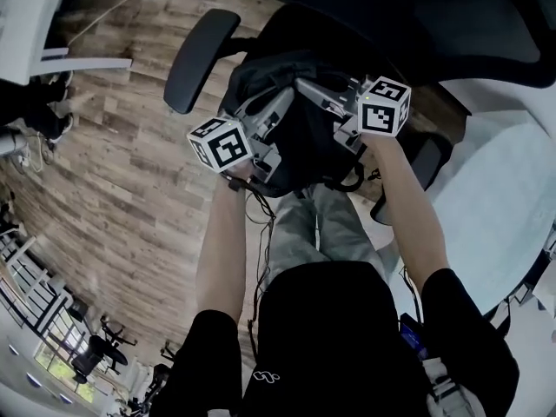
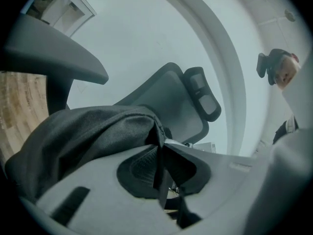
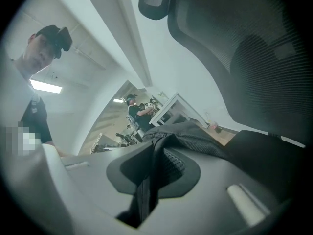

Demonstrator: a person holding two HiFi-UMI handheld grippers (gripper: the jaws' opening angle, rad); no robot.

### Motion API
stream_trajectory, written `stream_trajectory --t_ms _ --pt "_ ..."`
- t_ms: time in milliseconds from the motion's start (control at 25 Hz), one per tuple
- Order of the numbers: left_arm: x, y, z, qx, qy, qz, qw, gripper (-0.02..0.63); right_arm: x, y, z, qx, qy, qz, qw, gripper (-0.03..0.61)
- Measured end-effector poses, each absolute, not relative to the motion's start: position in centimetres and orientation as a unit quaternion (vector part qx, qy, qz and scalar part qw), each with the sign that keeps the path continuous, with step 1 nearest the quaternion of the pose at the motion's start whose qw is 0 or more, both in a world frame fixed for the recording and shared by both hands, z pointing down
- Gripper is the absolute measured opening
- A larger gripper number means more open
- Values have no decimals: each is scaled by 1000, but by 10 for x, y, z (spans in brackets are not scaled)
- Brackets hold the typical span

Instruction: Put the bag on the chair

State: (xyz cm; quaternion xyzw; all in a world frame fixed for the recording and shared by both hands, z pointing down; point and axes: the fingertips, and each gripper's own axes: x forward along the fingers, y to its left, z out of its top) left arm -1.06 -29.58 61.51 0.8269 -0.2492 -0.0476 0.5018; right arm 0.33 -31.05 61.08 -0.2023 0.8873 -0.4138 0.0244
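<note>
I hold a black bag [image 1: 306, 142] between both grippers, just above the seat of a dark office chair [image 1: 408, 16]. My left gripper [image 1: 280, 104] is shut on a fold of the bag's fabric [image 2: 88, 136], which is pinched between its pads [image 2: 142, 165]. My right gripper [image 1: 306, 85] is shut on a dark strap of the bag [image 3: 195, 133], which runs down through its jaws. In the left gripper view the chair's backrest [image 2: 166, 89] and headrest [image 2: 203, 94] rise behind the bag. The mesh backrest [image 3: 244, 43] fills the right gripper view's upper right. The seat itself is hidden under the bag.
The chair's armrests [image 1: 200, 59] [image 1: 426, 159] stand on either side of the bag. A white round table [image 1: 504, 215] is at the right and a white desk [image 1: 35, 24] at the upper left on the wooden floor [image 1: 122, 172]. Another person [image 3: 139, 111] sits far off.
</note>
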Motion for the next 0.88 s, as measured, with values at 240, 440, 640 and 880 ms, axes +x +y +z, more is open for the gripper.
stream_trajectory --t_ms 240,440,640,880 --pt "-13 -354 658 808 -294 -2 510 36 8 -369 654 -235 868 -438 -8 48" --pt "-15 -376 696 783 -350 31 514 44 10 -394 697 -270 845 -461 -23 57" --pt "-13 -387 733 759 -375 33 531 49 22 -408 740 -309 820 -482 -29 82" --pt "-28 -372 746 740 -388 -2 550 161 38 -401 755 -350 797 -488 -58 213"
